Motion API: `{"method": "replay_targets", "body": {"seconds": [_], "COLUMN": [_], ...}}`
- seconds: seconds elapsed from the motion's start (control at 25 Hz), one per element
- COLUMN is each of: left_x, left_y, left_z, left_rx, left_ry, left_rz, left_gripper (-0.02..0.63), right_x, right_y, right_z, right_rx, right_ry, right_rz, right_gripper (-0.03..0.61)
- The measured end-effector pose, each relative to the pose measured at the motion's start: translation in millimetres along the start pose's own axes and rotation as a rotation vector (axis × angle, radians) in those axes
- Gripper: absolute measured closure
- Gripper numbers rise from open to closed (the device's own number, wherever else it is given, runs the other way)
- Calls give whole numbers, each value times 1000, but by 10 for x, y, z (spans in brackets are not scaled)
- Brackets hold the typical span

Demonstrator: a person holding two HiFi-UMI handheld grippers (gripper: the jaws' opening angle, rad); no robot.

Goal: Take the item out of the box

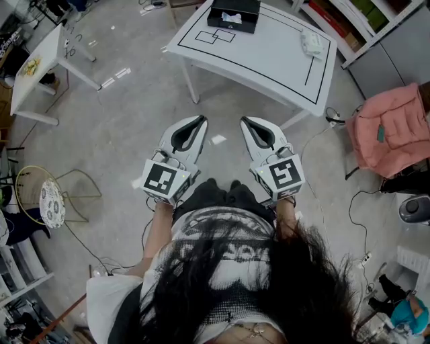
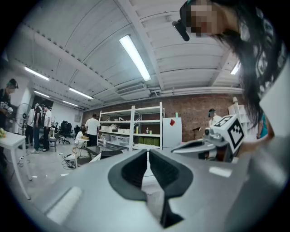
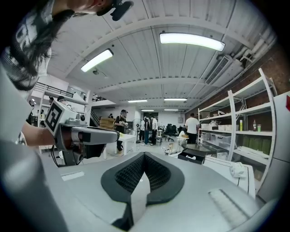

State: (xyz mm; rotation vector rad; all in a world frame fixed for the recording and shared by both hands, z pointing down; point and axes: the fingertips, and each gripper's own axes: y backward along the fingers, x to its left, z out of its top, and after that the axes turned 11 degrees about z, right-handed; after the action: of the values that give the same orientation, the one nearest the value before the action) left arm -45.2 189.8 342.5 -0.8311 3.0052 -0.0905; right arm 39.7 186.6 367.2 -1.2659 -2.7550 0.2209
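A black open box (image 1: pixel 233 15) stands at the far edge of a white table (image 1: pixel 269 64), with a small white item (image 1: pixel 232 18) lying inside it. In the right gripper view the box (image 3: pixel 195 157) sits ahead, low and to the right. I hold both grippers side by side in front of my body, well short of the table. My left gripper (image 1: pixel 202 119) is shut with nothing between its tips (image 2: pixel 148 152). So is my right gripper (image 1: pixel 244 121), its pads meeting empty (image 3: pixel 144 155).
A crumpled white cloth (image 1: pixel 311 44) lies on the table's right end. A small white side table (image 1: pixel 33 74) and a wire chair (image 1: pixel 50 198) stand at the left. A pink jacket (image 1: pixel 393 127) and floor cables (image 1: pixel 356 201) are at the right. Several people stand far off.
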Motion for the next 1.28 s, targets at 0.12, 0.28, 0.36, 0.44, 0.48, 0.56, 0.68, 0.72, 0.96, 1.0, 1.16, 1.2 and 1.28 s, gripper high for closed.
{"method": "replay_targets", "body": {"seconds": [0.12,0.28,0.36,0.44,0.48,0.56,0.68,0.72,0.96,1.0,1.16,1.2,1.28], "left_x": [30,115,160,208,236,298,385,410,519,529,581,595,627], "left_y": [48,95,120,154,172,204,245,258,215,195,42,-5,-104], "left_z": [-6,-17,-22,-26,-30,-42,-70,-81,-168,-178,-200,-204,-212], "left_rx": [9,-5,-6,-8,-9,-6,2,1,13,15,17,17,17], "left_ry": [6,1,2,1,-1,-3,-1,-3,16,20,27,27,29], "left_rz": [0,-3,-7,-13,-15,-22,-35,-40,-63,-66,-71,-71,-71], "left_gripper": [614,614,614,614,614,614,614,614,614,614,614,614,614], "right_x": [47,119,158,206,231,274,322,335,297,283,162,117,18], "right_y": [-35,-128,-184,-240,-271,-343,-447,-474,-580,-587,-652,-679,-744], "right_z": [16,25,25,30,35,46,56,55,-7,-21,-55,-62,-73], "right_rx": [-4,-6,-6,-6,-6,-7,-6,-3,29,34,47,48,47], "right_ry": [-2,-11,-16,-18,-18,-18,-19,-19,-25,-27,-33,-34,-35], "right_rz": [4,9,9,10,10,9,3,0,-21,-23,-29,-29,-26], "right_gripper": [574,574,574,574,574,574,574,574,574,574,574,574,574]}}
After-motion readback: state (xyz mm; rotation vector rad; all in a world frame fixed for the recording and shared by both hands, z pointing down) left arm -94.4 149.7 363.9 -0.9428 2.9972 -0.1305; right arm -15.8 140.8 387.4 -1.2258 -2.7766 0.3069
